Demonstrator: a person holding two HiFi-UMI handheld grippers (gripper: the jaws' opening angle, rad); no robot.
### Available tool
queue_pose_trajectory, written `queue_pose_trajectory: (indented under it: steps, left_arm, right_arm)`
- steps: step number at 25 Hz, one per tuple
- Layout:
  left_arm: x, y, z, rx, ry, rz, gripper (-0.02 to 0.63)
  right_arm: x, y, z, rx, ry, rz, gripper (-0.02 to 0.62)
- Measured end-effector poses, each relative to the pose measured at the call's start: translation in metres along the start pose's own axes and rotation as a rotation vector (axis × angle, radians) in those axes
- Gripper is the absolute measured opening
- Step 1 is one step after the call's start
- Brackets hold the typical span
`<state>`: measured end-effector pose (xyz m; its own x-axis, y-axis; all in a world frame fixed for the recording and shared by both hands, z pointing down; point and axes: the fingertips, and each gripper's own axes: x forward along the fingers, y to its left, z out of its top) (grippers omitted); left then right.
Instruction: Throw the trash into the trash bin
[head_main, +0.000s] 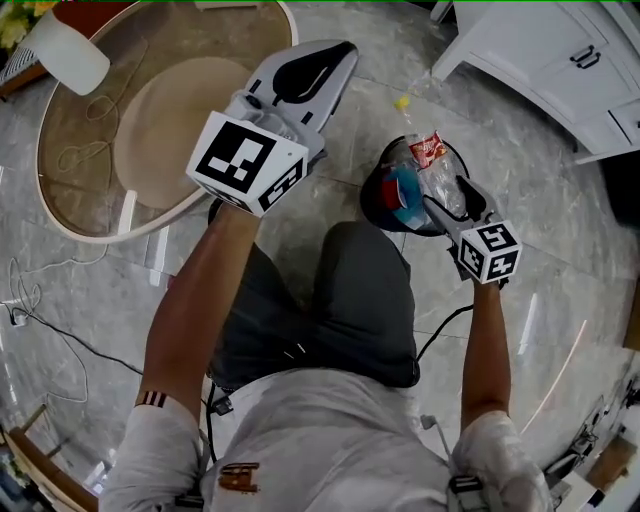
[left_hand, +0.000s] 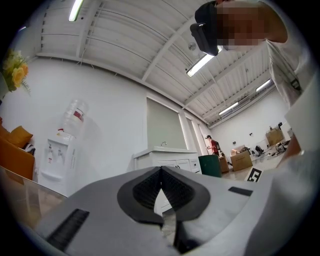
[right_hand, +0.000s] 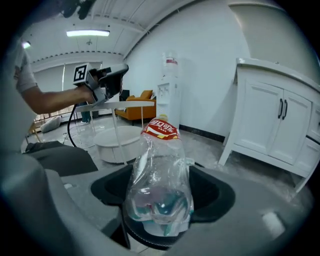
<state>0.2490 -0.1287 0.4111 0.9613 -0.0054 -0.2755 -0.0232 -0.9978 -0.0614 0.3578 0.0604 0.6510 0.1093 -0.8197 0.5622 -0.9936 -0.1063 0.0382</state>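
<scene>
One red-labelled bottle (right_hand: 160, 165), print illegible, fills the right gripper (right_hand: 161, 200).

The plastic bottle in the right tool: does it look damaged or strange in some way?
Yes. The clear bottle clamped in the right tool is crumpled, with its walls dented and creased as if squashed. That fits trash. In the head view it hangs over the dark trash bin. Nothing else about it stands out.

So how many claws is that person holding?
2. The left claw is raised in front, shut and empty. The right claw grips a squashed plastic bottle over the black trash bin.
</scene>
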Motion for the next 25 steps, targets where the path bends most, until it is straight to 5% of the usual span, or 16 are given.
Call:
queue_pose_trajectory:
  steps: [11, 22, 25]
  left_arm:
    - [-0.001, -0.003, 0.001, 0.001, 0.008, 0.016, -0.002]
    - [-0.001, -0.001, -0.006, 0.006, 0.035, 0.026, -0.002]
    - [-0.001, -0.001, -0.004, 0.007, 0.036, 0.029, -0.002]
  right_arm:
    - [0.01, -0.014, -0.031, -0.004, 0.105, -0.019, 0.364]
    - [0.011, -0.007, 0.07, -0.016, -0.166, 0.038, 0.333]
    - [0.011, -0.001, 0.104, -0.062, -0.226, 0.057, 0.249]
